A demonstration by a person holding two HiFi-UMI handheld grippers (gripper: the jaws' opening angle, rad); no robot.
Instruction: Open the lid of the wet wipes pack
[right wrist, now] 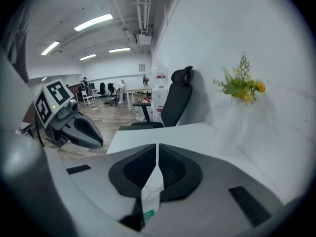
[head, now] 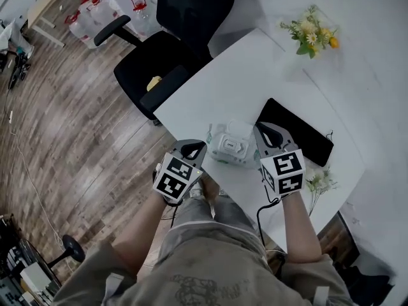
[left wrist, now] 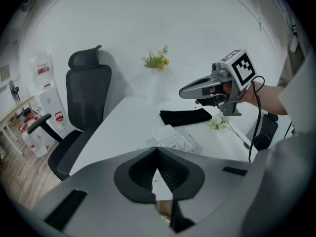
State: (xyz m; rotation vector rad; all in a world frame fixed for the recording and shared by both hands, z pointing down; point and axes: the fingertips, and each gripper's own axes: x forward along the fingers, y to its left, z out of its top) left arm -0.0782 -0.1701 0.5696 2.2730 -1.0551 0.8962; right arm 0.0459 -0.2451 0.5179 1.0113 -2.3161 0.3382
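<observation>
The wet wipes pack (head: 229,145) lies on the white table (head: 223,88) near its front edge, and its white lid (left wrist: 165,132) looks flipped back toward the far side. My left gripper (head: 197,148) hangs just left of the pack, above the table edge, its jaws shut with nothing between them. My right gripper (head: 262,131) hovers just right of the pack, also shut and empty. In the left gripper view the pack (left wrist: 174,142) shows just past the jaw tips (left wrist: 157,150). In the right gripper view only a strip of the pack (right wrist: 148,201) shows under the shut jaws (right wrist: 157,148).
A black pouch (head: 296,132) lies right of the pack. A vase of yellow flowers (head: 310,34) stands at the table's far side, and a small flower sprig (head: 319,183) lies at the near right. A black office chair (head: 172,50) stands beyond the table's left edge.
</observation>
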